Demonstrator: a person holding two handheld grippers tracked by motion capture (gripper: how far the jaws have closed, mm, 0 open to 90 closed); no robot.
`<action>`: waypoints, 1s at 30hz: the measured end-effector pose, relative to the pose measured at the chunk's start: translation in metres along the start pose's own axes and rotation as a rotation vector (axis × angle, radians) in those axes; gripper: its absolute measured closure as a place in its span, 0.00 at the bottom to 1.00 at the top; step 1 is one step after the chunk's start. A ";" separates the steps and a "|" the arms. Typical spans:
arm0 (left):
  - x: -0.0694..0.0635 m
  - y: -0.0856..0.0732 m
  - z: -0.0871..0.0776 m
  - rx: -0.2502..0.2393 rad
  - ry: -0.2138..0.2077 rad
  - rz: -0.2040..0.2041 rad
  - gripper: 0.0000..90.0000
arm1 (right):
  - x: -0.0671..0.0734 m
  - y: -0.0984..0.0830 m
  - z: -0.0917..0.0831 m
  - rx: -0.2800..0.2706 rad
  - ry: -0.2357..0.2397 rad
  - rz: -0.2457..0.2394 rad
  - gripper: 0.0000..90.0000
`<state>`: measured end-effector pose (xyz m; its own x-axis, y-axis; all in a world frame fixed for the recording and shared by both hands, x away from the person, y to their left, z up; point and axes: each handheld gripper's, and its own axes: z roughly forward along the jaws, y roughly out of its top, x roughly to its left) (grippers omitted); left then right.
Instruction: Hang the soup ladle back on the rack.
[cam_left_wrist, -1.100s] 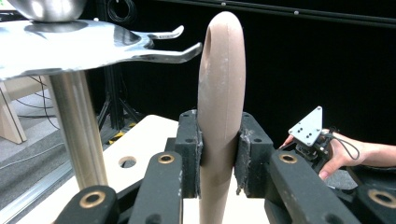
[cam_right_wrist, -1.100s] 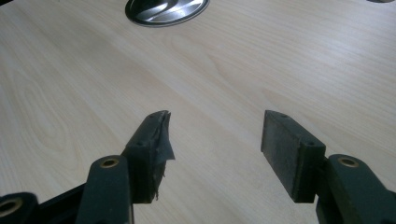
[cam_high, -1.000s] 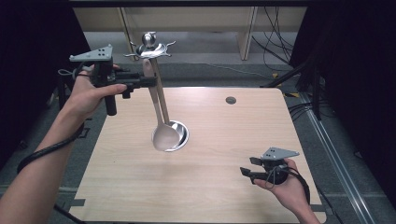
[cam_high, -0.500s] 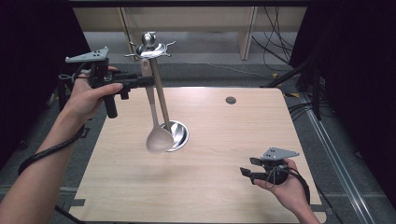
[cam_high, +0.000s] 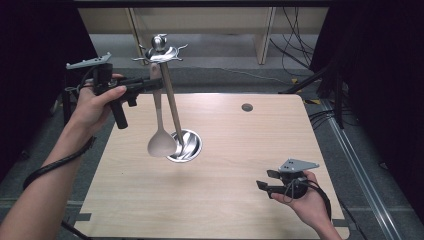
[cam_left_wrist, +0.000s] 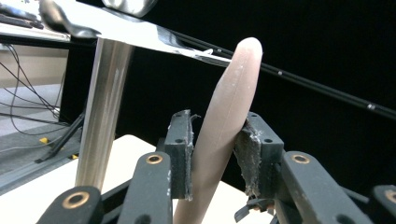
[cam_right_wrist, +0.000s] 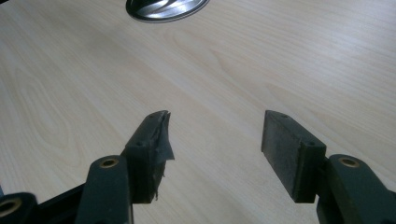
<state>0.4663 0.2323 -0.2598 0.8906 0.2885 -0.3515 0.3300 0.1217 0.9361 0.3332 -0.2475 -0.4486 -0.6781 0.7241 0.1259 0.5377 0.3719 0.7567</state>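
Observation:
A steel utensil stand rises from a round base on the wooden table, with a hooked crown on top. My left gripper is shut on the handle of a pale beige spoon, which hangs beside the stand's pole with its bowl just above the table, left of the base. In the left gripper view the handle stands between both pads, its tip near a crown hook. My right gripper rests open low over the table's front right, nothing between its jaws.
A small dark hole marks the table's far right part. Cables lie on the floor beyond the table. The stand's base sits well ahead of the right gripper.
The left gripper has drawn the spoon left and slightly up, away from the stand's pole; its bowl has swung off the base. The right gripper has stayed put.

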 end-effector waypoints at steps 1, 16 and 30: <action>0.000 0.000 0.000 -0.002 -0.001 -0.002 0.73 | 0.000 0.000 0.000 -0.002 -0.007 0.001 0.47; -0.002 0.002 0.003 -0.011 0.057 -0.021 0.68 | 0.001 -0.001 -0.002 0.012 0.001 0.013 0.47; -0.024 -0.004 -0.008 -0.018 0.310 0.146 0.47 | 0.002 -0.002 -0.001 0.007 -0.004 0.009 0.46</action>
<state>0.4415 0.2326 -0.2553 0.7895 0.5790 -0.2034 0.1979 0.0735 0.9775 0.3302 -0.2476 -0.4496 -0.6710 0.7299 0.1303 0.5476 0.3693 0.7508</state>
